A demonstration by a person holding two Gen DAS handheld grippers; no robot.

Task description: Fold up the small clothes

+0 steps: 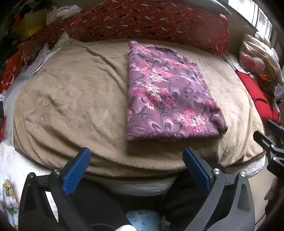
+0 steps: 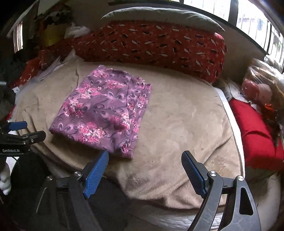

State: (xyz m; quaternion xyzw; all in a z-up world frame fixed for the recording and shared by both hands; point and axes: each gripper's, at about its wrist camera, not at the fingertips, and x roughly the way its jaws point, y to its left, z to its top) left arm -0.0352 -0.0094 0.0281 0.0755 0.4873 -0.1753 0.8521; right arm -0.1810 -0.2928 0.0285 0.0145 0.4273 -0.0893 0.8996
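Observation:
A purple floral garment [image 1: 166,94] lies folded into a flat rectangle on a tan fleece blanket [image 1: 74,92]. It also shows in the right wrist view [image 2: 104,112] on the same blanket [image 2: 177,120]. My left gripper [image 1: 136,154] is open and empty, held back over the blanket's near edge, a little short of the garment. My right gripper [image 2: 145,156] is open and empty, just off the garment's near right corner. Each gripper shows at the edge of the other's view: the right one [image 1: 269,135] and the left one [image 2: 21,131].
A long red patterned pillow [image 1: 145,19] lies behind the blanket, with a grey pillow [image 2: 159,16] behind it. A red cushion [image 2: 255,131] and bagged items [image 2: 261,83] sit at the right. Papers and clutter [image 1: 39,56] lie at the left.

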